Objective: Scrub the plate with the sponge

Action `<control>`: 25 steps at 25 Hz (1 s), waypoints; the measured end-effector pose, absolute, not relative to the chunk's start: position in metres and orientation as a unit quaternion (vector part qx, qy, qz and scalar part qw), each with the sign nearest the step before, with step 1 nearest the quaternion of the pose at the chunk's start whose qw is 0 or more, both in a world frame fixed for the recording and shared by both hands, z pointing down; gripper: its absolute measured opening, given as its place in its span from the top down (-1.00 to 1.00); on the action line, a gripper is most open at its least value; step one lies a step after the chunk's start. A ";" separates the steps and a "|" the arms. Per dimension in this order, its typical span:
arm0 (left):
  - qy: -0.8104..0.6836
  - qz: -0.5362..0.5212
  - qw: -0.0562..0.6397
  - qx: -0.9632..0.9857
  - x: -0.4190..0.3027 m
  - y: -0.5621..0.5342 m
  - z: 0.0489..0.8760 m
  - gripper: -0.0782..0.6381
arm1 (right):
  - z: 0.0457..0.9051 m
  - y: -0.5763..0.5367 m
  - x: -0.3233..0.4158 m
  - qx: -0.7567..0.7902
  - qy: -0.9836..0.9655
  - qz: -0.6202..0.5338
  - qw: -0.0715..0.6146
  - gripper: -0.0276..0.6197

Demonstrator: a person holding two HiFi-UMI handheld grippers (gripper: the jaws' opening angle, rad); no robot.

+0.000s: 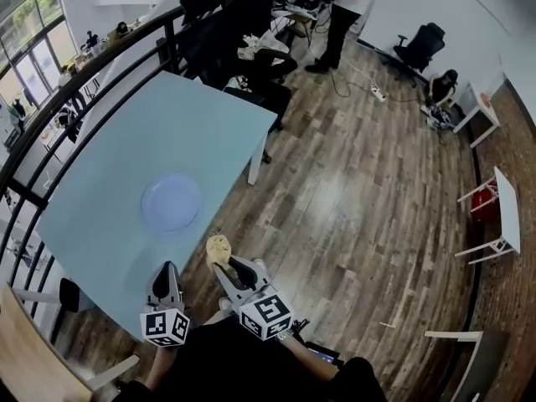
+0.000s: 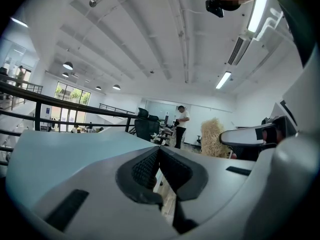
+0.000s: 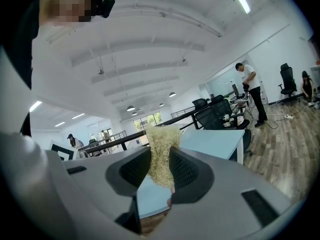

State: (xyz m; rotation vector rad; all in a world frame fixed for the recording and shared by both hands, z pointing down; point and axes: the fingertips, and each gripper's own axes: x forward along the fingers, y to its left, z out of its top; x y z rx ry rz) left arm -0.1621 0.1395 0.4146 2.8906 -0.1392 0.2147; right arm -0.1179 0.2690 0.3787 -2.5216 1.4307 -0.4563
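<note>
Right tongs [image 3: 160, 156] pinching sponge [image 3: 161, 139], left tongs [image 2: 159, 160] closed, plate [image 1: 172, 203] only overhead

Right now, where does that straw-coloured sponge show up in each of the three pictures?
Head view: the sponge is low, just left of centre, at the tip of the right gripper.
Left gripper view: right of centre, upright, held by that same right gripper.
Right gripper view: dead centre, pinched between this gripper's jaws.
Shared landmark: the standing person in a white shirt, far off in all three views.

Open tabletop [image 1: 113, 162] around the plate [image 1: 171, 203], railing [image 1: 102, 67] beyond.
</note>
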 end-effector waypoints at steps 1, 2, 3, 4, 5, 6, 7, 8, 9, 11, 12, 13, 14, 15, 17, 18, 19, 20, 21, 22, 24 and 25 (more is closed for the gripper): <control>-0.051 0.073 0.120 0.989 -0.163 0.137 0.415 0.77 | 0.380 0.266 -0.118 -0.853 0.488 -0.156 0.103 0.57; -0.055 0.073 0.120 0.989 -0.164 0.136 0.416 0.77 | 0.381 0.263 -0.117 -0.851 0.491 -0.157 0.102 0.57; -0.058 0.074 0.119 0.988 -0.164 0.134 0.417 0.77 | 0.381 0.260 -0.115 -0.849 0.495 -0.156 0.102 0.57; -0.061 0.074 0.118 0.988 -0.165 0.133 0.418 0.77 | 0.381 0.256 -0.113 -0.846 0.500 -0.155 0.102 0.57; -0.066 0.074 0.117 0.988 -0.165 0.131 0.418 0.77 | 0.380 0.252 -0.111 -0.843 0.505 -0.154 0.101 0.57; -0.071 0.074 0.116 0.988 -0.165 0.128 0.419 0.77 | 0.379 0.247 -0.108 -0.840 0.511 -0.152 0.101 0.57; -0.076 0.073 0.115 0.988 -0.164 0.125 0.419 0.77 | 0.379 0.242 -0.105 -0.837 0.517 -0.150 0.101 0.57; -0.082 0.072 0.113 0.988 -0.163 0.120 0.419 0.77 | 0.378 0.236 -0.102 -0.833 0.524 -0.147 0.100 0.57; -0.089 0.070 0.111 0.987 -0.161 0.115 0.418 0.77 | 0.378 0.230 -0.098 -0.829 0.530 -0.146 0.100 0.57; -0.104 0.064 0.109 0.986 -0.158 0.104 0.417 0.77 | 0.378 0.218 -0.092 -0.820 0.544 -0.145 0.100 0.57; -0.113 0.062 0.110 0.986 -0.157 0.099 0.417 0.77 | 0.379 0.212 -0.089 -0.816 0.551 -0.145 0.099 0.57; -0.122 0.061 0.111 0.984 -0.155 0.094 0.418 0.77 | 0.379 0.206 -0.086 -0.811 0.558 -0.145 0.098 0.57; -0.130 0.061 0.112 0.983 -0.154 0.090 0.418 0.77 | 0.379 0.202 -0.083 -0.806 0.565 -0.146 0.097 0.57; -0.138 0.061 0.113 0.982 -0.152 0.088 0.419 0.77 | 0.379 0.198 -0.079 -0.802 0.571 -0.147 0.097 0.57; -0.153 0.061 0.117 0.979 -0.146 0.082 0.421 0.77 | 0.381 0.190 -0.069 -0.794 0.582 -0.150 0.094 0.57; -0.160 0.061 0.119 0.978 -0.142 0.078 0.422 0.77 | 0.381 0.185 -0.063 -0.790 0.587 -0.152 0.091 0.57; -0.167 0.061 0.122 0.976 -0.138 0.073 0.423 0.77 | 0.382 0.178 -0.056 -0.786 0.593 -0.155 0.088 0.57; -0.175 0.061 0.124 0.975 -0.133 0.068 0.424 0.77 | 0.383 0.171 -0.048 -0.782 0.598 -0.157 0.085 0.57; -0.183 0.061 0.125 0.973 -0.128 0.063 0.425 0.77 | 0.383 0.165 -0.041 -0.777 0.603 -0.159 0.083 0.57; -0.190 0.060 0.126 0.972 -0.123 0.059 0.424 0.77 | 0.383 0.159 -0.033 -0.773 0.608 -0.161 0.081 0.57; -0.206 0.057 0.126 0.969 -0.116 0.052 0.423 0.77 | 0.382 0.147 -0.020 -0.763 0.621 -0.162 0.077 0.57; -0.214 0.055 0.126 0.967 -0.114 0.048 0.422 0.77 | 0.381 0.141 -0.015 -0.758 0.627 -0.162 0.076 0.57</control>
